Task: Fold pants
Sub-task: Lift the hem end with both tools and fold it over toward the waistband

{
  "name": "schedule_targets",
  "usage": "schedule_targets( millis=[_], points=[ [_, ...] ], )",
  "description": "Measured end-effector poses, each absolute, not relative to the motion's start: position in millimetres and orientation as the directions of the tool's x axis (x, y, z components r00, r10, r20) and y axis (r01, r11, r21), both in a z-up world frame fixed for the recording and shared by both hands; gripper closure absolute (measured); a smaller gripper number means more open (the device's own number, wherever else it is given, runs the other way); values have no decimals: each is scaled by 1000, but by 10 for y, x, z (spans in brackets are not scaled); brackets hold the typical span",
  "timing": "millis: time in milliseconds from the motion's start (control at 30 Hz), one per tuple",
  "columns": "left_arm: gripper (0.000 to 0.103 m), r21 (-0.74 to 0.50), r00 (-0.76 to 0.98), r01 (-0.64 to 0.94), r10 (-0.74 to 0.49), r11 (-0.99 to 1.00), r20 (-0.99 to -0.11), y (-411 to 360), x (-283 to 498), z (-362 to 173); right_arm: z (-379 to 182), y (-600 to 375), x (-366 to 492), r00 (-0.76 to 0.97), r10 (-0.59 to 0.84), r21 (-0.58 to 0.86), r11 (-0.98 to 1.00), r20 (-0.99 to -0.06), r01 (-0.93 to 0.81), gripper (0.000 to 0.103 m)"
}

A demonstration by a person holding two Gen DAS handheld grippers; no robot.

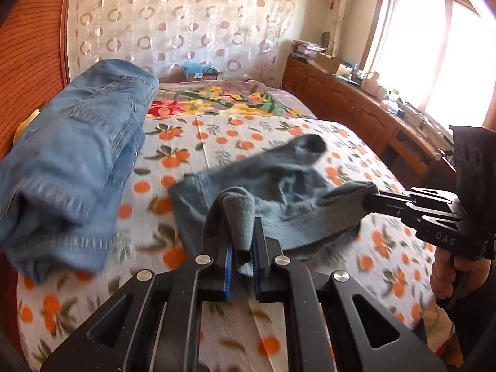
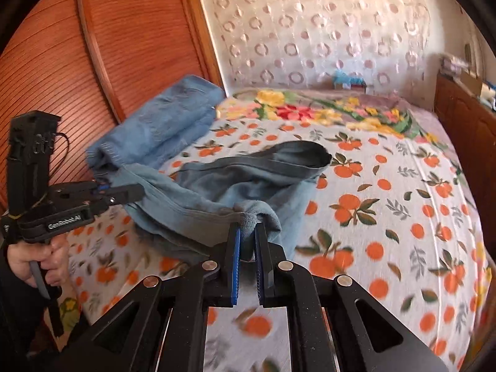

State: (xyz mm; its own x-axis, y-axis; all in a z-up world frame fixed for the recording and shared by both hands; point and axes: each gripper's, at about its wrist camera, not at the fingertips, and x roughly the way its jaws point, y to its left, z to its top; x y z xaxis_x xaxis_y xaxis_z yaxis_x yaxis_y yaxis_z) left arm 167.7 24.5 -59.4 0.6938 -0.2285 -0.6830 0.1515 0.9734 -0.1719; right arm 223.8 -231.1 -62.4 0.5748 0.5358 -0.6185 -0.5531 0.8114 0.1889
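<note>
A grey-blue pair of pants (image 1: pixel 279 183) (image 2: pixel 241 179) hangs bunched just above the bed, held up by one edge. In the left wrist view, my left gripper (image 1: pixel 243 232) is shut on a fold of that edge, which sticks up between the blue pads. My right gripper (image 1: pixel 376 197) comes in from the right, shut on the same edge further along. The right wrist view shows my right gripper (image 2: pixel 247 231) pinching a grey fold, and my left gripper (image 2: pixel 139 192) at the left clamping the cloth. The far part of the pants sags onto the sheet.
A folded pair of light blue jeans (image 1: pixel 77 155) (image 2: pixel 161 124) lies at the left of the bed. The bed has an orange-print sheet (image 1: pixel 217 136) (image 2: pixel 387 217) and a floral blanket (image 1: pixel 217 102) at the far end. A wooden panel (image 2: pixel 124 46) stands to the left and a cluttered cabinet (image 1: pixel 356 102) to the right. A hand (image 2: pixel 46 257) holds each handle.
</note>
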Motion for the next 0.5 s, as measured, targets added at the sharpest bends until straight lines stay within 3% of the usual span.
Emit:
schedule_targets(
  millis=[300,500],
  points=[
    [92,-165,674,124,-205,978,-710,326,2038,-715,-673,-2145,2701,558,530,244,827,-638,-506,95],
    [90,-165,672,107,-194,980,-715,322,2076,-723,-665,-2044,2716,598,506,194,839,-621,-508,92]
  ],
)
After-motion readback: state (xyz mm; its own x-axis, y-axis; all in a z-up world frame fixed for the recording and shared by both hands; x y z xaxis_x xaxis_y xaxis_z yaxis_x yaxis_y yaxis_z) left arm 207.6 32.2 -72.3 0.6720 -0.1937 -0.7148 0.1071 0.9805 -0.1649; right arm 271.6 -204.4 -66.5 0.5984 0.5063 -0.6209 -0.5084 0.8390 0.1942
